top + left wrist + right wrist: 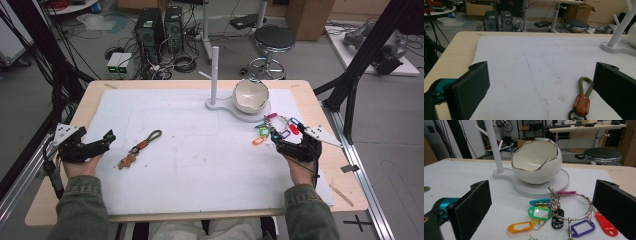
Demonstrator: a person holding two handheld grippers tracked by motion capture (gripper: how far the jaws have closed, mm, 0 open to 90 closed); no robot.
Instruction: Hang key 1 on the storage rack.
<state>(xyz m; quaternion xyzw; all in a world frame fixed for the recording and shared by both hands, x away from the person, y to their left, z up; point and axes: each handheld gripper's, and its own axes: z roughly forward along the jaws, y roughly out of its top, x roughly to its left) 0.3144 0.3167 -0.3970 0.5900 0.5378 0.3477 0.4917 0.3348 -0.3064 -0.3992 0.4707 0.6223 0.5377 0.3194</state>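
Note:
A keychain (pixel 141 147) with an olive loop, a brown leather tab and a small brown figure lies on the white mat, left of centre. My left gripper (pixel 106 137) is open just left of it; in the left gripper view the olive loop (pixel 584 86) lies beside the right jaw. A wire ring with several coloured key tags (pixel 274 129) lies at the right, in front of a white egg-shaped bowl (pixel 250 95). My right gripper (pixel 280 145) is open just before the tags; in the right gripper view the key tags (pixel 554 216) lie between the jaws, untouched, with the bowl (pixel 536 161) behind.
The bowl rests on a white stand base (pixel 220 105) with an upright post (pixel 214 70) at the back of the mat. The wooden table edge (pixel 320 107) runs close on the right. Computers, cables and a stool (pixel 274 40) stand on the floor beyond.

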